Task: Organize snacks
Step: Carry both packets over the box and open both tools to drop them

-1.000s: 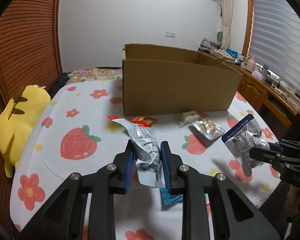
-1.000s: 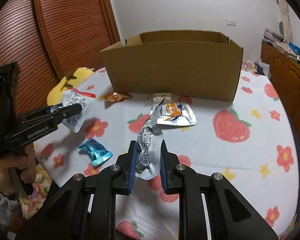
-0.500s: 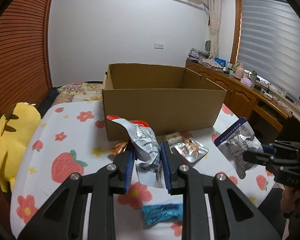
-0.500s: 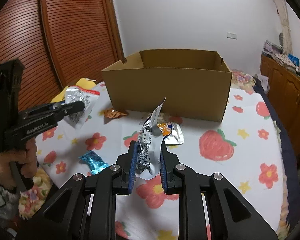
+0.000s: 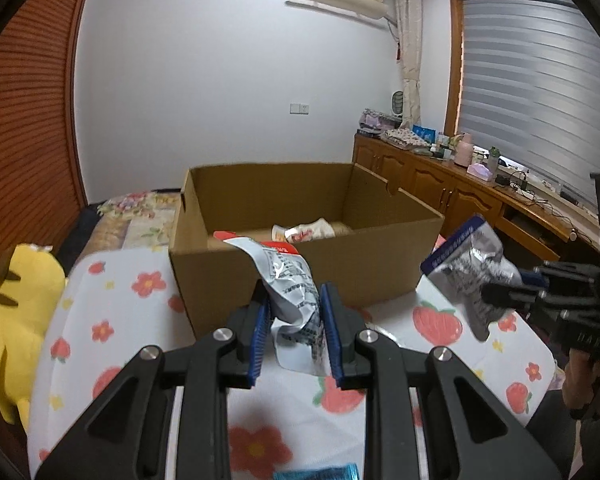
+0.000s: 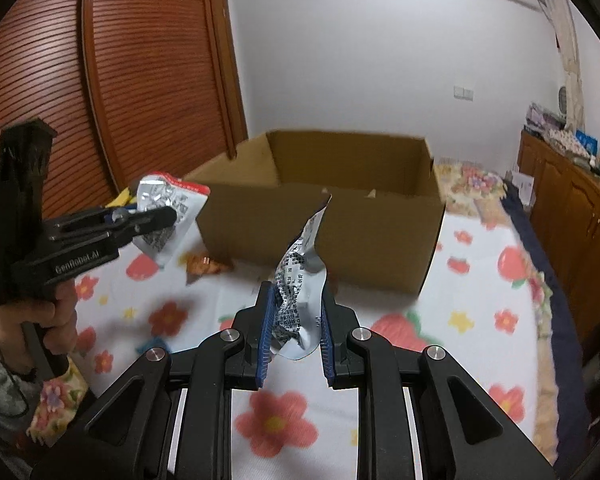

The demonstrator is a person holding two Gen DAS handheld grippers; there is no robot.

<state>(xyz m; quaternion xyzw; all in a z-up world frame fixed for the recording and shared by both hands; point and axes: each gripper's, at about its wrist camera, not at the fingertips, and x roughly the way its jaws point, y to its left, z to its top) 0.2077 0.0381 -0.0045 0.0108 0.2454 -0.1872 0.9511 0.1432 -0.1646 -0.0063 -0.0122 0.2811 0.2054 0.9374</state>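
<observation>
An open cardboard box stands on the flower-and-strawberry bedcover, with a white snack packet on its floor. My left gripper is shut on a silver packet with a red top edge, held up in front of the box's near wall. To the right, my right gripper is shut on a silver packet with a blue top edge. The right wrist view shows that packet crumpled between the right gripper, with the left gripper and its red-edged packet at the left.
An orange wrapper lies by the box's near left corner and a blue wrapper lies on the cover below the left gripper. A yellow plush toy sits at the bed's left edge. Wooden cabinets line the right wall.
Both grippers have risen with their packets and come nearer the box; its inside now shows. The snacks on the cover have dropped low or out of view.
</observation>
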